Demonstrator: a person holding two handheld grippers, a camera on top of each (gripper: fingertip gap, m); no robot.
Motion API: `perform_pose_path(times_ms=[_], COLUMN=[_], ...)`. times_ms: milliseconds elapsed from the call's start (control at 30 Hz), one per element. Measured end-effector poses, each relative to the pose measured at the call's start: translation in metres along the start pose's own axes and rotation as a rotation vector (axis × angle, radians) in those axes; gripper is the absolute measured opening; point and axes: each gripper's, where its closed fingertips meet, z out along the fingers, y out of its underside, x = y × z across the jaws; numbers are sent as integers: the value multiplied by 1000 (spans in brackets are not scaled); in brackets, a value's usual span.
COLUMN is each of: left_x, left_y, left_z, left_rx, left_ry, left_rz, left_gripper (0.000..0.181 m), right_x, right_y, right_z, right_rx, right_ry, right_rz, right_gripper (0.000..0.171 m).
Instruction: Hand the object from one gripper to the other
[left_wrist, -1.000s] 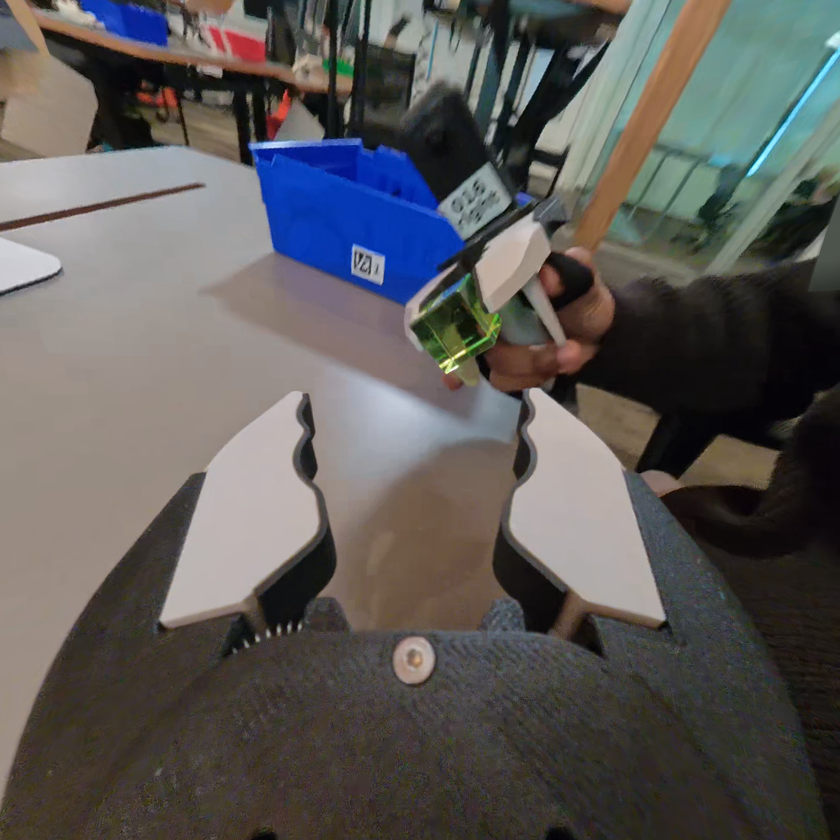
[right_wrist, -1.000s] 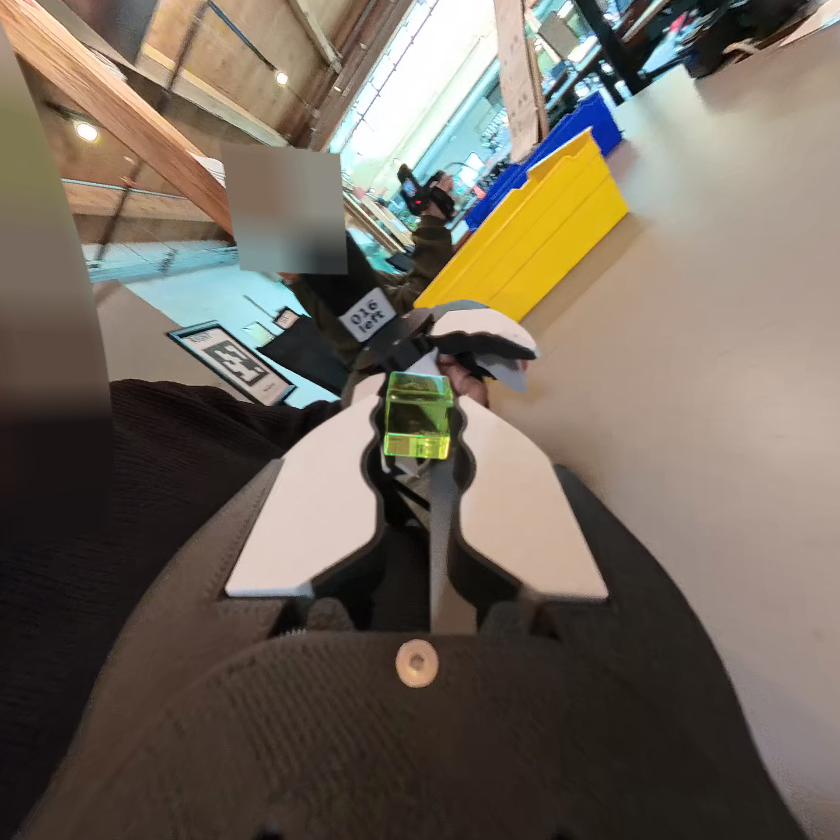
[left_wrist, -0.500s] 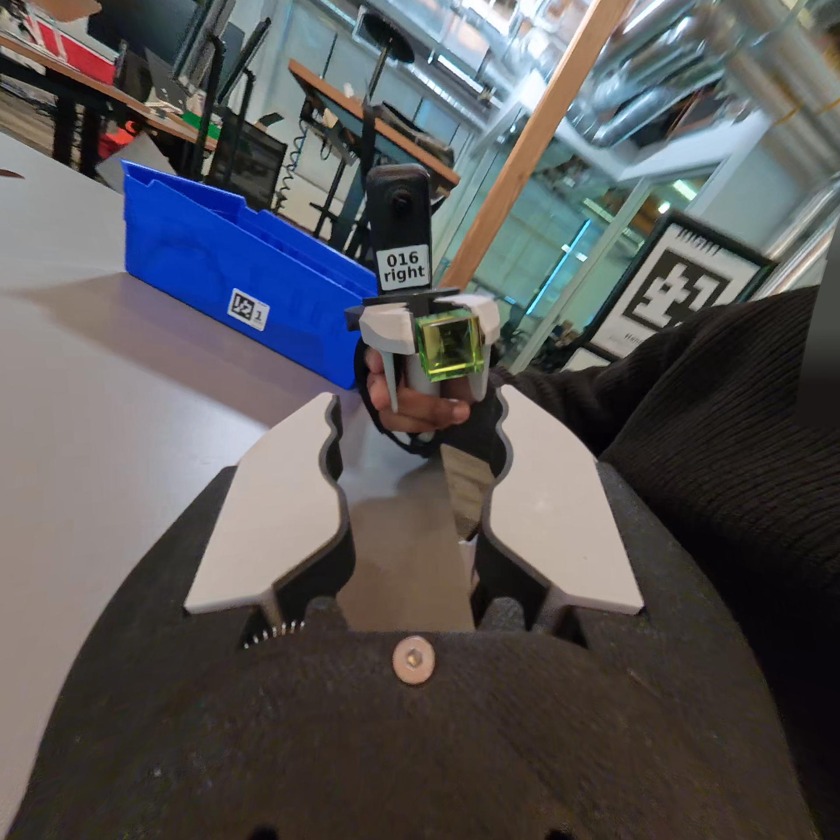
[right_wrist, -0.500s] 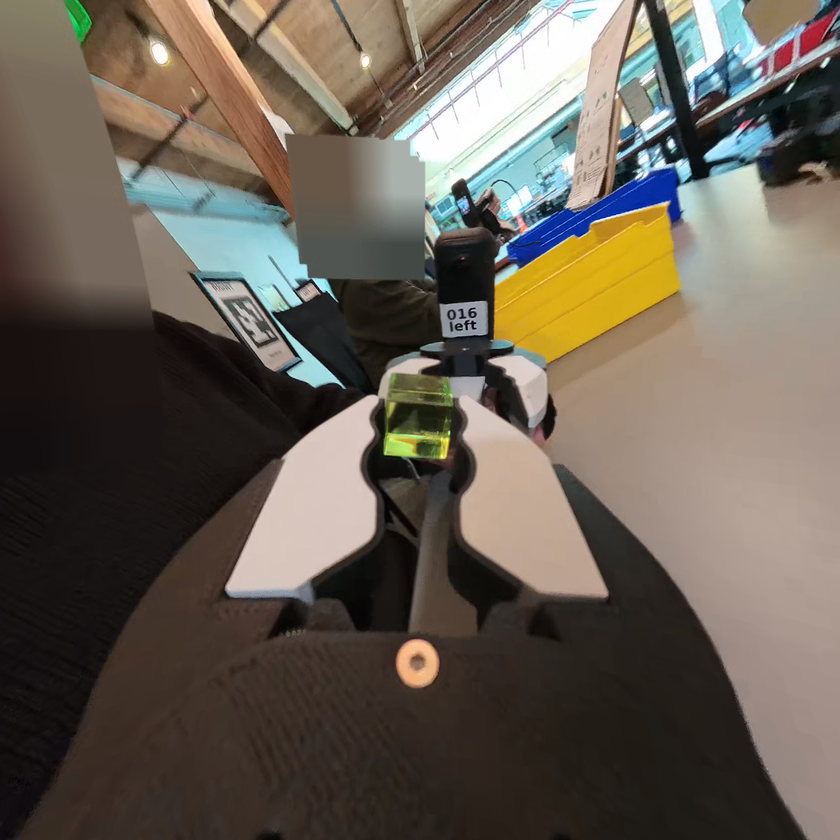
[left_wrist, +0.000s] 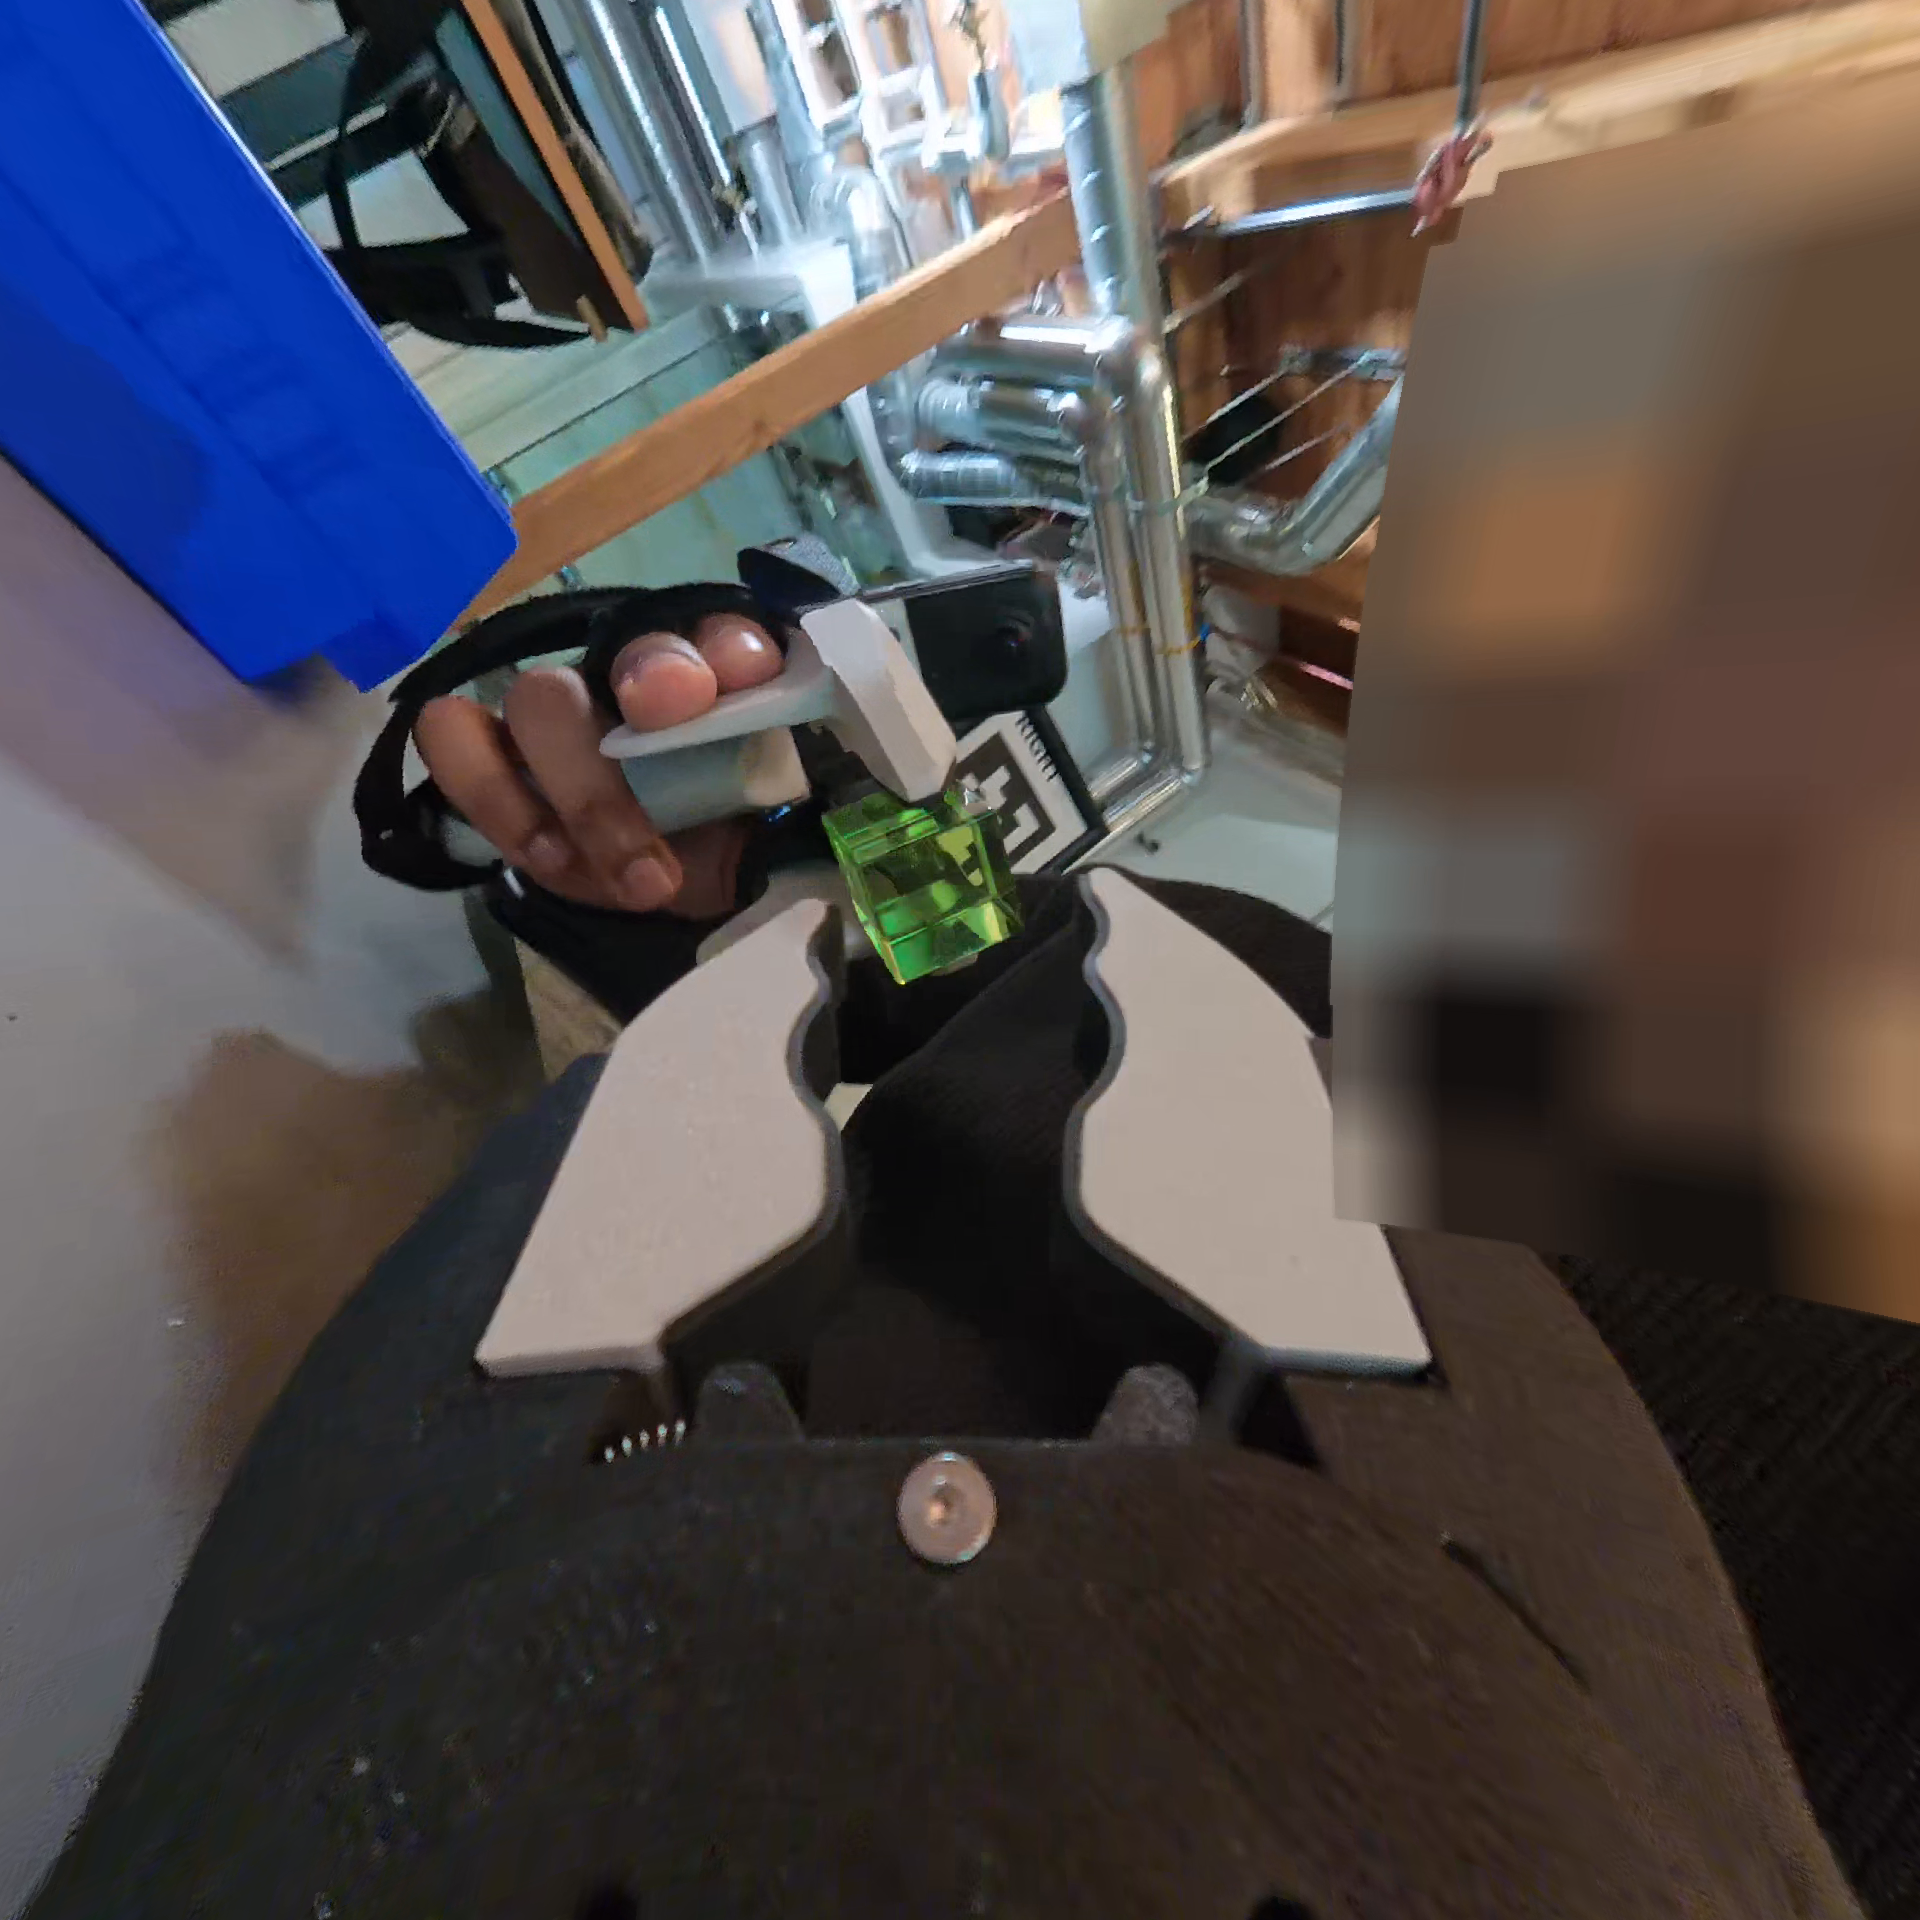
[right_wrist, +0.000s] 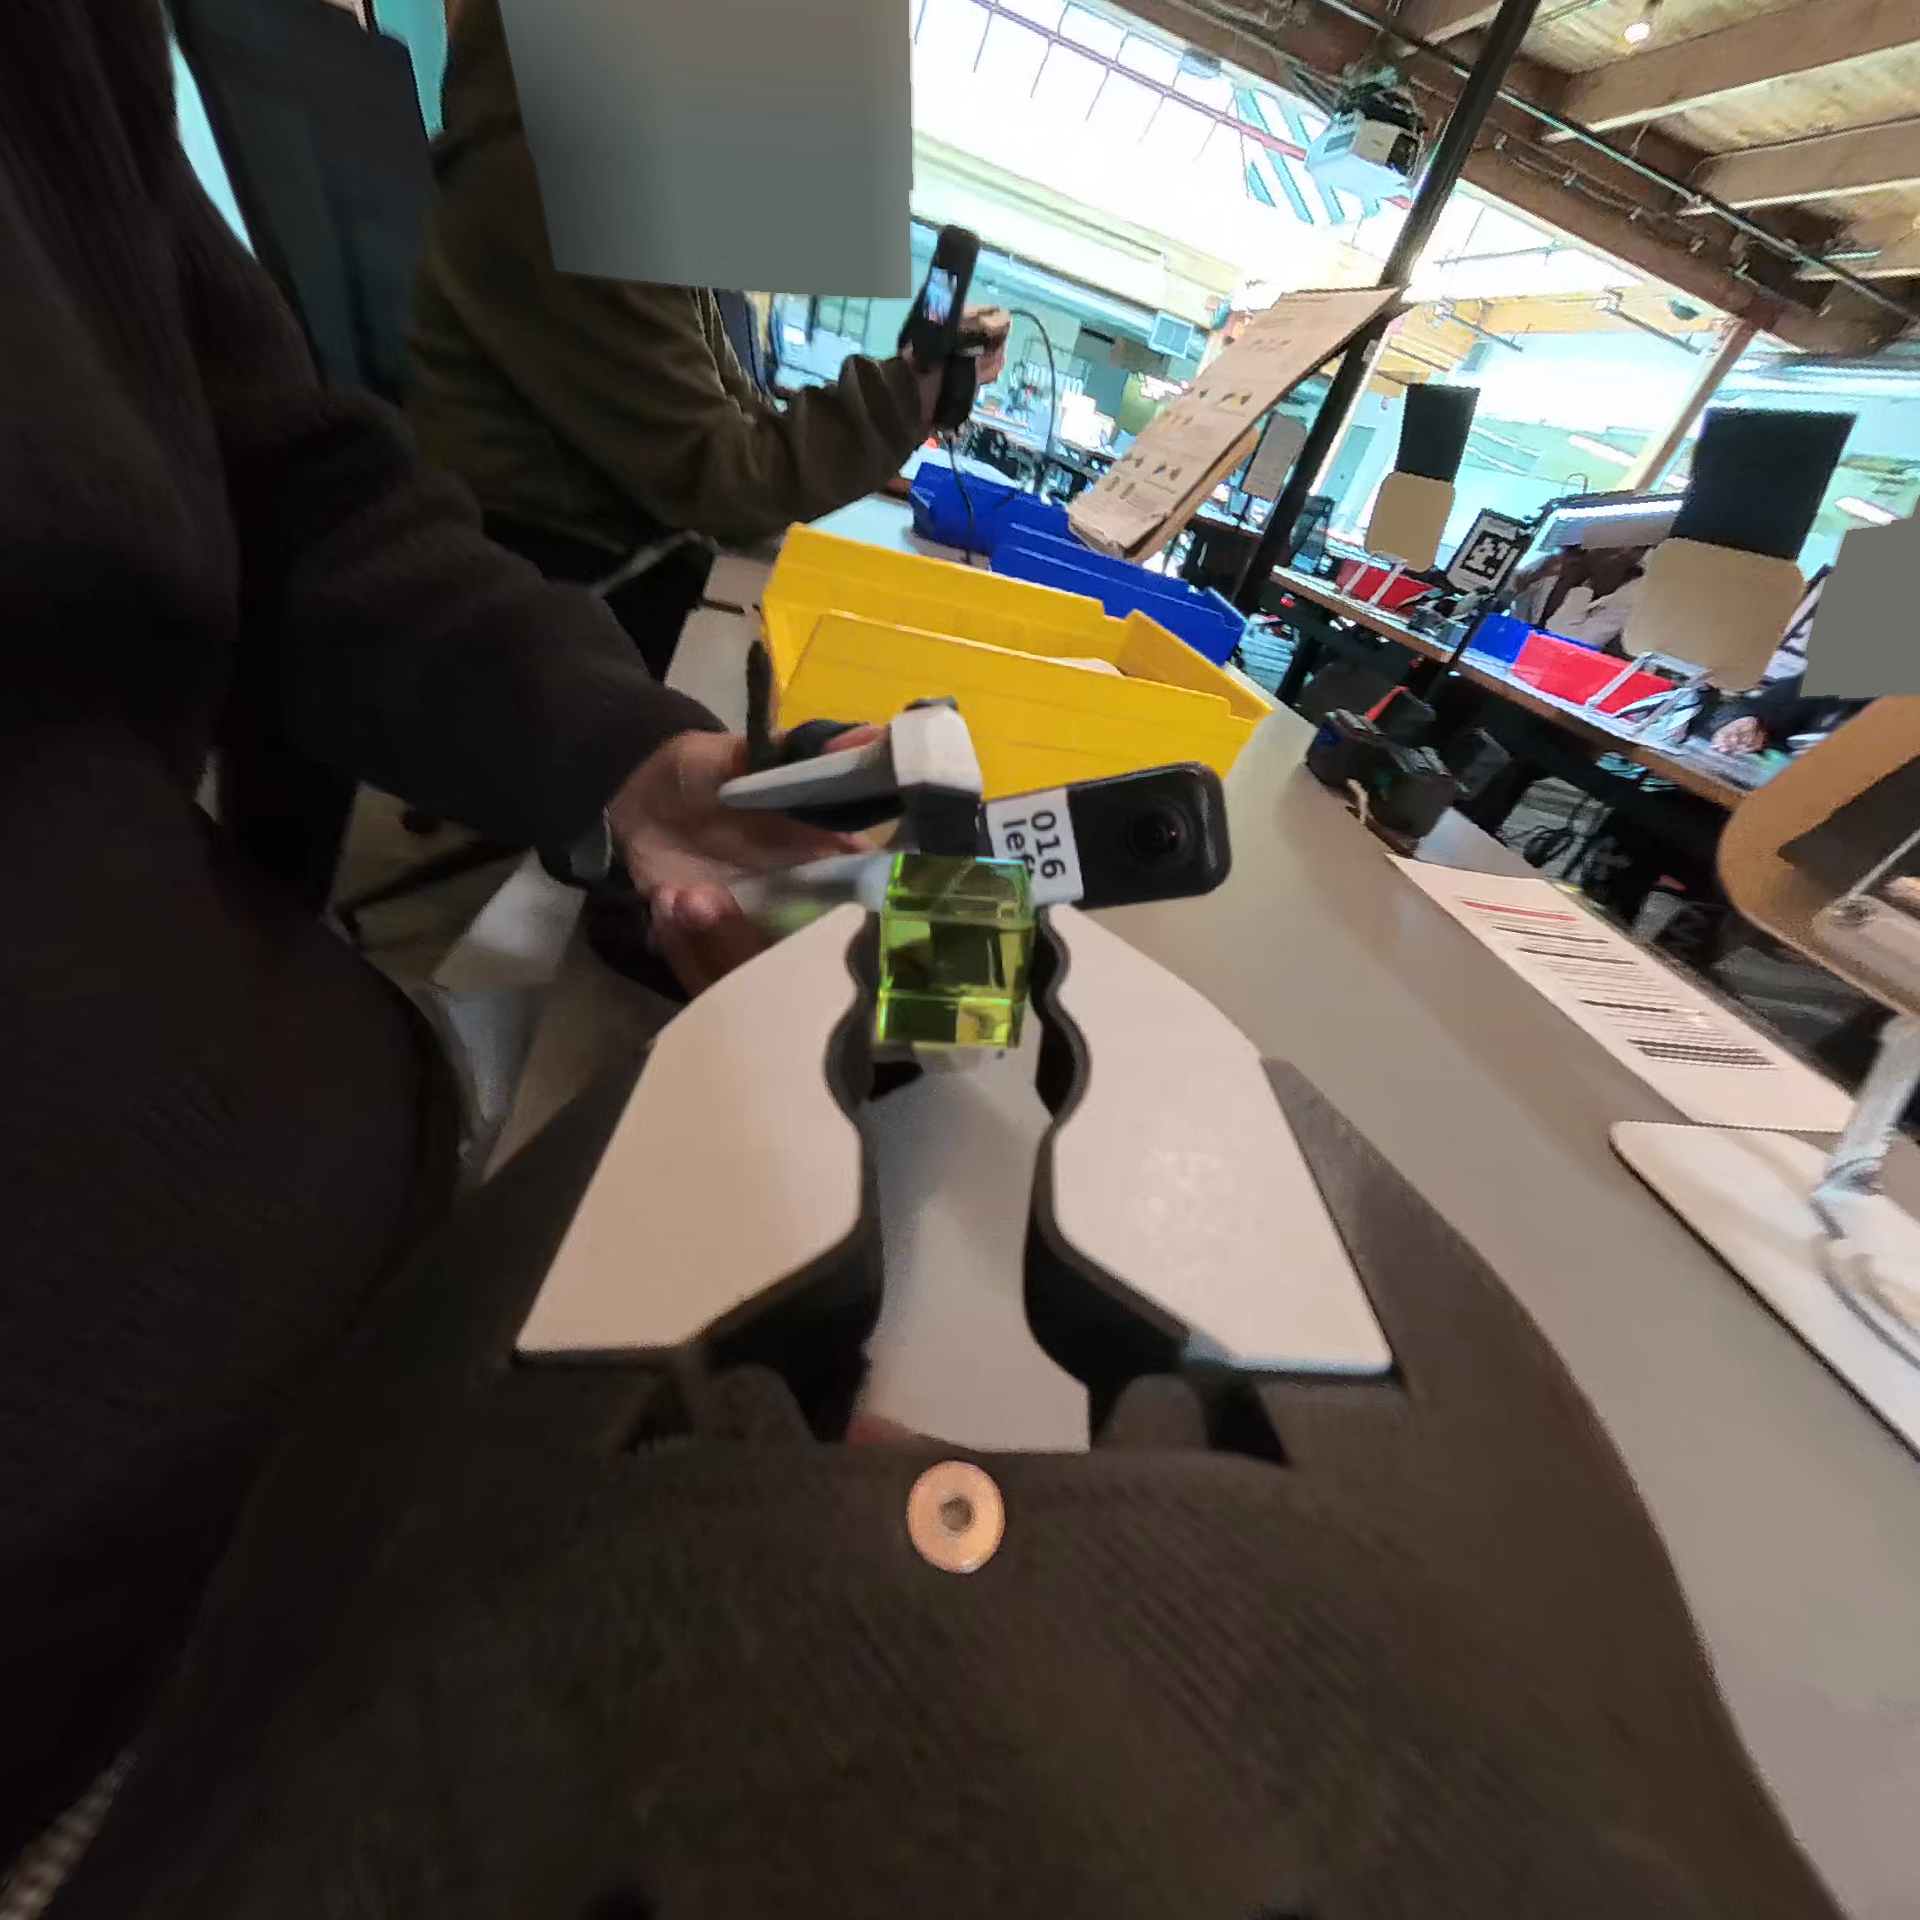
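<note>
A clear green cube (right_wrist: 954, 971) is clamped between the fingertips of my right gripper (right_wrist: 954, 935), which is shut on it. In the left wrist view the cube (left_wrist: 920, 899) hangs from the right gripper's grey fingers (left_wrist: 883, 717), which come in from the upper left in a person's hand. My left gripper (left_wrist: 956, 904) is open, with the cube just at its fingertips and in the gap between them. I cannot tell if they touch it. In the right wrist view the left gripper (right_wrist: 914, 821) lies turned on its side just beyond the cube.
A blue bin (left_wrist: 208, 364) stands close at the upper left. A yellow bin (right_wrist: 987, 665) and blue bins sit behind on the grey table (right_wrist: 1351, 987). A printed sheet (right_wrist: 1610, 987) and a white stand base (right_wrist: 1766, 1195) lie to the right. Another person (right_wrist: 623, 416) stands behind.
The two grippers have closed in on each other and turned. The cube, a short way off before, now sits at the open left gripper's fingertips. The right gripper keeps its hold.
</note>
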Motion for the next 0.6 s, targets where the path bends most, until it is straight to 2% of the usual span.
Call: perform_pose_path(times_ms=[133,367,600], left_x=[-4,-10,-9], left_y=[3,-1,-27], left_z=[-1,-5,-23], left_rx=[-28,-29,125], left_ry=[-43,-138,-196], left_rz=[21,90,147], left_gripper=[33,32,31], right_x=[-2,3,14], right_y=[2,9,21], right_z=[1,1,5], right_rx=[-27,-77,-146], right_ry=[9,48,133], right_rz=[-57,-122,-145], right_gripper=[28,28,63])
